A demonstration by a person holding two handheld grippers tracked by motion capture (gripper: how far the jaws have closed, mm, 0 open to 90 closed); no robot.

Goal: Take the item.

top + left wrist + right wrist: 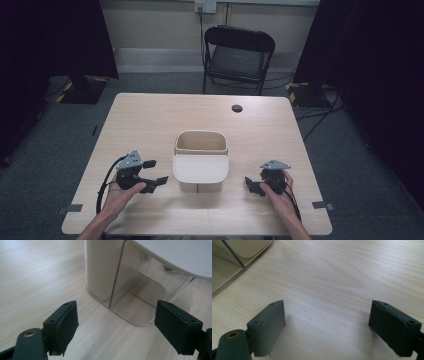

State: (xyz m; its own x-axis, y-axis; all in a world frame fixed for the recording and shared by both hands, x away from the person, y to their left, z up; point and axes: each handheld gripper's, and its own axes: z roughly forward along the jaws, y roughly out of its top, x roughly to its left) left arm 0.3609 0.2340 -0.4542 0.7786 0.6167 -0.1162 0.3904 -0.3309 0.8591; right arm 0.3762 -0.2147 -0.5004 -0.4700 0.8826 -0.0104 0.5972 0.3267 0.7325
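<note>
Beige plastic bin (201,162), one item, centre of the wooden table (150,115), between my two grippers and nearer the front edge. Its swing lid (201,169) is tilted toward me, so the rear of the opening is exposed; the interior looks empty as far as I can see from above. In the left gripper view the lower body (130,290) reads as translucent, with a vertical seam, standing flat on the wood.

Left gripper (152,172): in my left hand, just beside the bin's left wall, jaws spread wide, nothing between them, aimed at the bin's lower corner.

Right gripper (250,185): in my right hand, a little off the bin's right side, jaws likewise spread, bare tabletop between them; a corner of the bin (234,255) sits at the upper left of its view.

Progress, as I judge it: neither tool touches the bin. Approach, grasp and any lid work all remain.

Other: black folding chair (239,57) beyond the table's far edge.
</note>
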